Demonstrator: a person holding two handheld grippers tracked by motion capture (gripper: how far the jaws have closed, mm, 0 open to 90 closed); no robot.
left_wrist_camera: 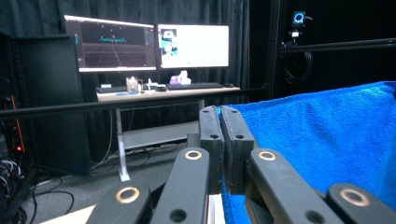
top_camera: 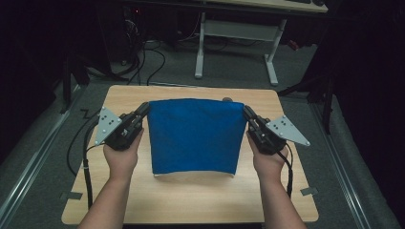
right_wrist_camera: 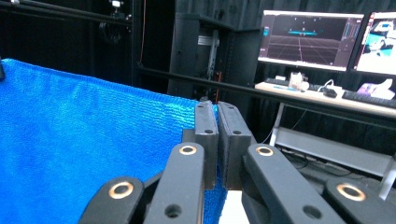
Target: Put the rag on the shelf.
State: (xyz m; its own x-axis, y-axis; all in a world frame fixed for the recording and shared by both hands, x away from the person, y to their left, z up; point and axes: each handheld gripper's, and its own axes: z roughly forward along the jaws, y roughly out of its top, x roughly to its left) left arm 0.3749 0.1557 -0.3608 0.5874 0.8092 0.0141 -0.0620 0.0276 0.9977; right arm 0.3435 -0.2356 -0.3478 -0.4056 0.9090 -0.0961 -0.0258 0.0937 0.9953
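Bare forearms, no sleeves. Left claw [top_camera: 144,110] and right claw [top_camera: 247,113]: black, boxy bodies, each topped by a grey three-cornered plate dotted with small holes. Black cable trails from each. Up close, flat black linkage bars with brass-ringed pivots, dark screw holes, ribbed black pads [left_wrist_camera: 236,128].
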